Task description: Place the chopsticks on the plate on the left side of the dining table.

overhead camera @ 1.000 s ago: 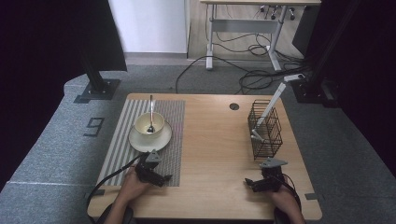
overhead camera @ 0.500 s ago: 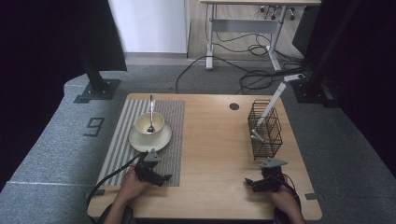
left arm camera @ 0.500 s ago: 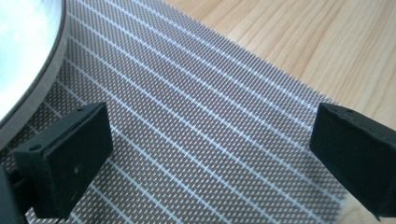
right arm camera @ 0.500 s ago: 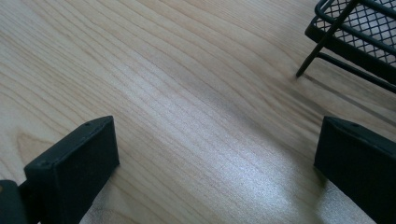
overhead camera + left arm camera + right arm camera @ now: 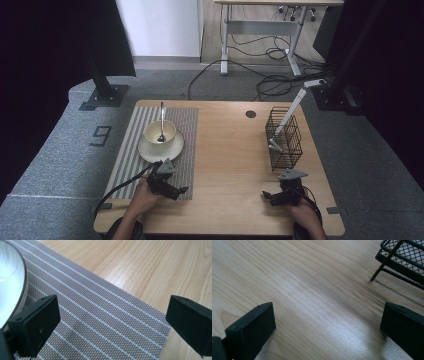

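A cream bowl [image 5: 160, 132] with a spoon [image 5: 161, 120] in it sits on a saucer [image 5: 161, 148] on the striped grey placemat [image 5: 130, 145]. My left gripper [image 5: 179, 191] rests low over the mat's front right corner, open, jaws wide apart with only the mat [image 5: 100, 315] between them; the saucer rim [image 5: 11, 282] shows at the left. At the table's right stands a black wire basket [image 5: 284, 139] holding a white utensil [image 5: 287, 117]. My right gripper [image 5: 266, 196] lies open on bare wood just in front of the basket [image 5: 402, 257].
A round cable hole [image 5: 250, 114] is at the wooden table's [image 5: 230, 150] back middle. Cables trail from both grippers toward the front edge. Black stands, a desk and floor cables lie beyond the table.
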`<state>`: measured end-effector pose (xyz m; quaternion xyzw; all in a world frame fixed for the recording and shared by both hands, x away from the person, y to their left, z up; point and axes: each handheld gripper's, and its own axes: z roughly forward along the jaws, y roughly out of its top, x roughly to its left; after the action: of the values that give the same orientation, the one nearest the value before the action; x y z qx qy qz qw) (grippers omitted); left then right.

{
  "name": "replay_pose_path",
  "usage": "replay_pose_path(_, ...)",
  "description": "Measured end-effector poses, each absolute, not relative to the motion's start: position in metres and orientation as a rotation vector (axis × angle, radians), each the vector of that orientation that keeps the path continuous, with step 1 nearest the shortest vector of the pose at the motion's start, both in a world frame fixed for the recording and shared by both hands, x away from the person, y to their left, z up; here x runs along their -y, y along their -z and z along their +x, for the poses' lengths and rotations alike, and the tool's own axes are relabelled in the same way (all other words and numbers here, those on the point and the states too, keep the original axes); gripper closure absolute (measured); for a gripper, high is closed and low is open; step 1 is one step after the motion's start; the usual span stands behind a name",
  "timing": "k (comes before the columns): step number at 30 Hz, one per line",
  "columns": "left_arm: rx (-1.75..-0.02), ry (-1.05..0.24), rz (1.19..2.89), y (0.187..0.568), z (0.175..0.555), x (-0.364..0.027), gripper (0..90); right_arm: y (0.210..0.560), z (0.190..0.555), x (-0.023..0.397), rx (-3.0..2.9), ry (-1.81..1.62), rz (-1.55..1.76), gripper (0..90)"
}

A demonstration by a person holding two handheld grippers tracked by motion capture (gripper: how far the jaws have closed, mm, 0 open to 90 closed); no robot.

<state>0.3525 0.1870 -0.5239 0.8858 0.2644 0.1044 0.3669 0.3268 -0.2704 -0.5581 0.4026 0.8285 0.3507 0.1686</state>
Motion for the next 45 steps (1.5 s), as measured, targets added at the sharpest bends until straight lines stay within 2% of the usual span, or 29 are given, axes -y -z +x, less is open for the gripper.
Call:
replay_pose_path(27,-0.615,-0.200,2.227,0.488,0.361,-0.151,0.0,0.558,0.327,0.270,-2.356,-0.997,1.145,0.0)
replay_pose_path(35,-0.528,-0.211,2.217,0.479,0.358,-0.134,0.0,0.558,0.327,0.270,-2.356,-0.996,1.145,0.0)
replay_pose_path(45,-0.438,-0.140,2.158,0.466,0.358,-0.112,0.0,0.558,0.327,0.270,-2.356,-0.997,1.146,0.0)
